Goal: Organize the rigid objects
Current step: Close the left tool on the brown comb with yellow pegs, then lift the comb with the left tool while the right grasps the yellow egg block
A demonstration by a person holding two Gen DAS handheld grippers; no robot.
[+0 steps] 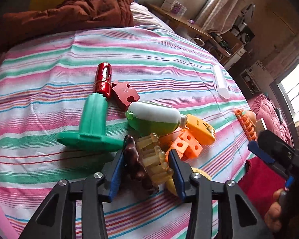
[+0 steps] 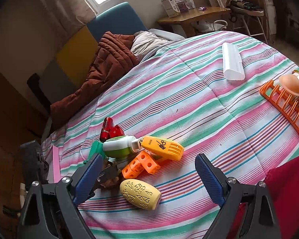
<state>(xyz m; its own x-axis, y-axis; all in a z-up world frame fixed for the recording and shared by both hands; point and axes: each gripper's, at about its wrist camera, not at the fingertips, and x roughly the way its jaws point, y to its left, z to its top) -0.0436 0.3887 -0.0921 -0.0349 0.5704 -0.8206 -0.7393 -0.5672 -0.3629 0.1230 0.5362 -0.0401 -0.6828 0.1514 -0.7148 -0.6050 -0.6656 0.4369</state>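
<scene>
A pile of small objects lies on the striped bedspread [image 1: 49, 63]. My left gripper [image 1: 146, 157] is closed around a brown and amber hair claw clip [image 1: 149, 163], its pads touching both sides. Beside the clip lie a green flanged plastic piece [image 1: 91, 123], a red metal cylinder [image 1: 103, 79], a red puzzle block [image 1: 125, 94], a green-and-white bottle [image 1: 155, 119], an orange-yellow case [image 1: 201, 129] and orange perforated cubes [image 1: 187, 143]. My right gripper [image 2: 149, 171] is open and empty, above a yellow embossed oval piece [image 2: 140, 194] and the orange cubes [image 2: 143, 164].
A white translucent case [image 2: 232, 61] and an orange rack [image 2: 283, 103] with a tan rounded object [image 2: 291, 84] lie further off on the bed. A brown quilt [image 2: 109, 63] is bunched at the head end. Red fabric [image 2: 289, 189] sits at the right.
</scene>
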